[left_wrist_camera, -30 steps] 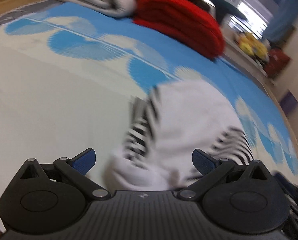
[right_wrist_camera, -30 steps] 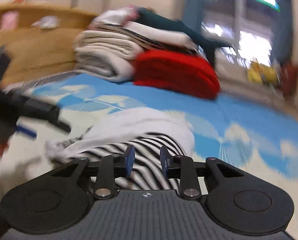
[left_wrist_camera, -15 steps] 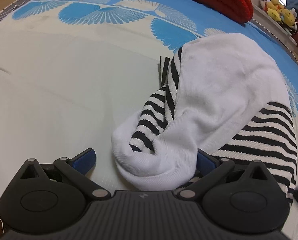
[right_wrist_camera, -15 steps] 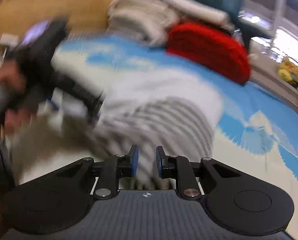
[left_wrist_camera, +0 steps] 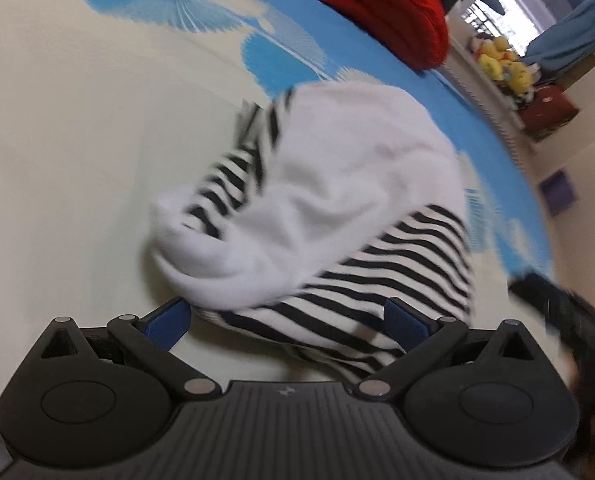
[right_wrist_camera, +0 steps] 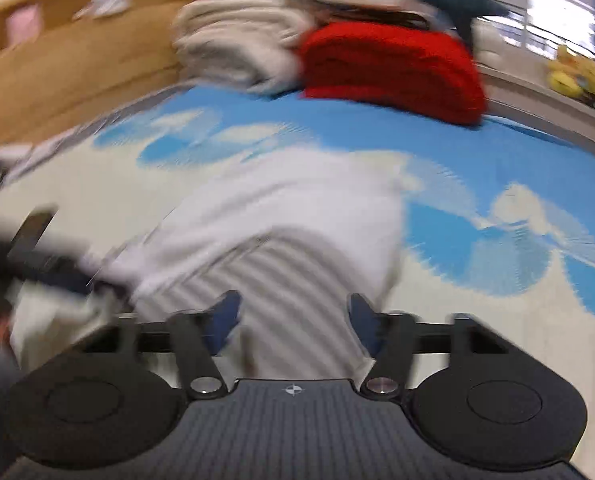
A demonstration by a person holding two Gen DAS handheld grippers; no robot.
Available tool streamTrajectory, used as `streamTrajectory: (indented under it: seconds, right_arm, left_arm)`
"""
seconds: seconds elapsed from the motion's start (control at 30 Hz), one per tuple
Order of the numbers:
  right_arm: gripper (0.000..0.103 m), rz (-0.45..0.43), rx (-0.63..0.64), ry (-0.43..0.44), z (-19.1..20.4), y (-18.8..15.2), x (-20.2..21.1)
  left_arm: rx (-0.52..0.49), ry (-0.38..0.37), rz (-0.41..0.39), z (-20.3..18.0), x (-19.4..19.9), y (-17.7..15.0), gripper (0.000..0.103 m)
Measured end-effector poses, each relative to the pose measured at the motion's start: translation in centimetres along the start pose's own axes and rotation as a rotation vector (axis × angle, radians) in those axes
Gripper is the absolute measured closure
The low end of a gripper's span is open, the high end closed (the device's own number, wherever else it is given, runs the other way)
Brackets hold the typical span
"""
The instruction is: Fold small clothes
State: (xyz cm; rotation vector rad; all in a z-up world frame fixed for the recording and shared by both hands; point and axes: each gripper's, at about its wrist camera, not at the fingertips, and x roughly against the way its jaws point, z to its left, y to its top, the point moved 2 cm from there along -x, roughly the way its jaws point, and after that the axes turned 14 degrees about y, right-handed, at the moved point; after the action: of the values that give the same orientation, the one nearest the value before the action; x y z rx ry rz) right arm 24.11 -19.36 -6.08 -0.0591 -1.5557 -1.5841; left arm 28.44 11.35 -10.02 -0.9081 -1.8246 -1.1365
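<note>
striped top (left_wrist_camera: pixel 337 216) bunched on mat (left_wrist_camera: pixel 77 152) | straight ahead of left gripper (left_wrist_camera: pixel 285 320), wide | right gripper (right_wrist_camera: pixel 293 320) spread, empty

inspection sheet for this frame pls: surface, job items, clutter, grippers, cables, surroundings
Surface: blue and cream patterned mat.
Job's things: one striped garment, black-and-white stripes with a white part bunched on top, not folded flat.
Clutter: red blanket and pale folded bedding stacked at the far edge.
Grippers: left gripper open, fingers either side of the garment's near edge; right gripper open over the stripes, picture blurred.
Cables: nothing seen.
Surroundings: yellow plush toys by a window, wooden board.
</note>
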Motion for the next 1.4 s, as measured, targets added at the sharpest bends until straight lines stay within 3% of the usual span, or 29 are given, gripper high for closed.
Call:
streamTrajectory:
  seconds: [0.1,0.3,0.43,0.57,0.8,0.87,0.93,0.97,1.0,1.07,1.1,1.2,1.33,1.4]
  right_arm:
    - [0.03,0.007,-0.135,-0.006,-5.2,3.5,-1.0]
    - [0.03,0.107,-0.35,0.049,-12.1,6.7,-7.2]
    - [0.026,0.177,-0.315,0.057,-12.9,7.9,-11.4]
    - [0.014,0.215,-0.301,0.094,-13.7,8.8,-14.3]
    - [0.001,0.286,-0.261,0.121,-14.1,8.5,-17.2]
    - [0.002,0.293,-0.277,0.137,-14.5,7.9,-17.7]
    - [0.021,0.288,-0.314,0.163,-15.1,7.3,-18.0]
    - [0.034,0.281,-0.319,0.185,-15.1,7.1,-17.9]
    - [0.047,0.27,-0.314,0.186,-14.9,7.1,-17.6]
    - [0.056,0.25,-0.299,0.197,-14.4,7.4,-16.7]
    - [0.058,0.241,-0.301,0.201,-14.3,7.4,-16.2]
    - [0.061,0.202,-0.363,0.209,-15.1,7.0,-14.3]
    - [0.061,0.114,-0.498,0.142,-17.2,4.2,-10.6]
    - [0.061,0.045,-0.63,0.119,-18.6,1.7,-8.0]
  left_arm:
    - [0.047,-0.011,0.035,0.1,-1.0,0.3,0.0]
    - [0.014,0.109,0.023,-0.5,-2.4,0.6,0.0]
    - [-0.036,0.141,0.01,-1.3,-2.8,0.6,0.0]
    - [-0.065,0.154,0.009,-1.5,-3.2,0.5,0.0]
    - [-0.071,0.161,0.024,-1.6,-3.8,0.6,0.0]
    - [-0.071,0.165,0.022,-1.5,-3.8,0.6,0.0]
    - [-0.032,0.198,-0.002,-0.8,-3.5,1.1,0.0]
    - [0.003,0.221,-0.029,-0.3,-3.2,1.4,0.009]
    - [0.033,0.222,-0.054,0.4,-2.8,1.6,0.031]
    - [0.057,0.148,-0.039,0.8,-2.7,2.2,0.054]
    - [0.044,0.157,-0.041,0.5,-2.8,2.6,0.061]
    - [-0.112,0.2,-0.056,-1.9,-3.3,4.8,0.07]
    - [-0.285,0.194,-0.077,-6.9,-6.5,11.8,0.072]
    - [-0.36,0.179,-0.084,-10.4,-9.1,15.5,0.072]
